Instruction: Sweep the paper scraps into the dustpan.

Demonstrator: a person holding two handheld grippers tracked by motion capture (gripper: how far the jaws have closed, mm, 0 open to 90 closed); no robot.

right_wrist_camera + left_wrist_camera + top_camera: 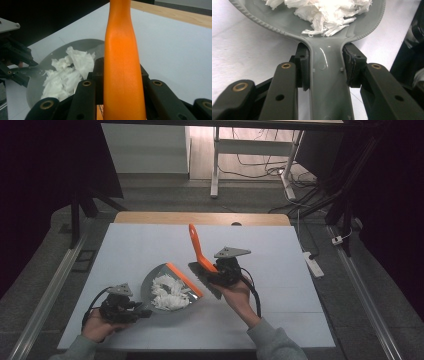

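Two tongs are at work, one in each hand. The left tongs are clamped on the flat grey handle of the single dustpan, one pad pressed against each edge of the handle where it widens into the pan. In the high view these left tongs lie low near the front left of the bench, with the dustpan stretching out from them toward the middle.

The right tongs are clamped on the orange handle of the one brush, which stands up between the two jaws. From above, the right tongs sit just right of the dustpan, with the brush handle slanting up and away and its dark head down at the bench beside the pan's orange lip.

One heap of torn white paper scraps lies inside the dustpan, seen close as crumpled paper scraps filling the pan's bowl.

The bench top is pale, with a wooden edge at its far side.
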